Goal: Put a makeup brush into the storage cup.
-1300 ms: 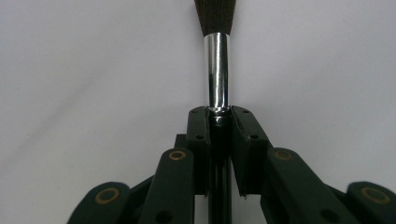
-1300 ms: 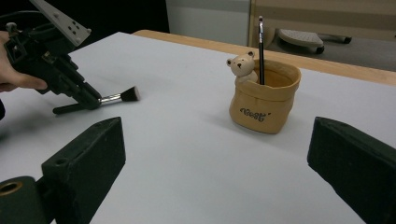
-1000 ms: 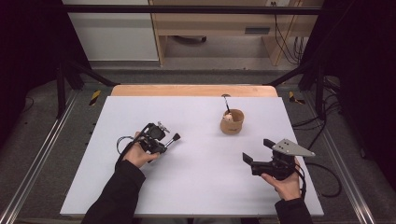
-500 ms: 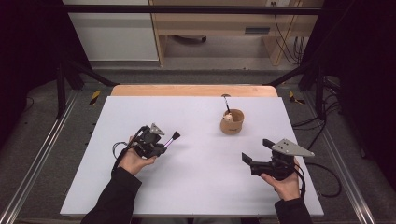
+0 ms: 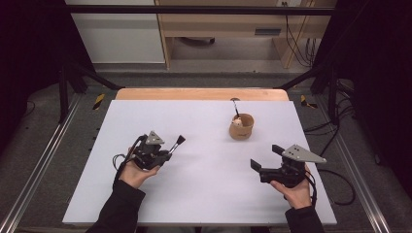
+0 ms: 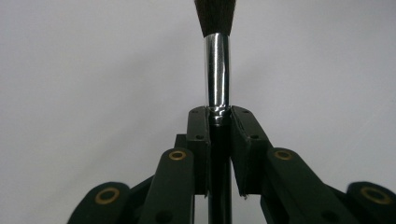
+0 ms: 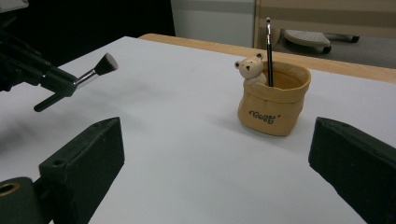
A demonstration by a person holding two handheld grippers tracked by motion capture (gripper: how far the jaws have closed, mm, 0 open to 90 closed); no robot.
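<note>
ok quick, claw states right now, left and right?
Left claw: closed on the makeup brush, gripping its black handle just below the metal ferrule.
Right claw: open, holding nothing, above the white table.

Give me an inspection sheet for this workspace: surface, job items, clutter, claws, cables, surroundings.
Surface: white table top, wooden strip along its far edge.
Job's things: makeup brush held off the table, bristles forward; tan bear-decorated pot upright, a thin stick standing in it.
Clutter: nothing seen.
Claws: left claw shut on the brush's handle; right claw open, holding nothing, aimed toward the pot.
Cables: one trailing from each claw; more on the floor at right.
Surroundings: metal frame rails, wooden desk behind.
</note>
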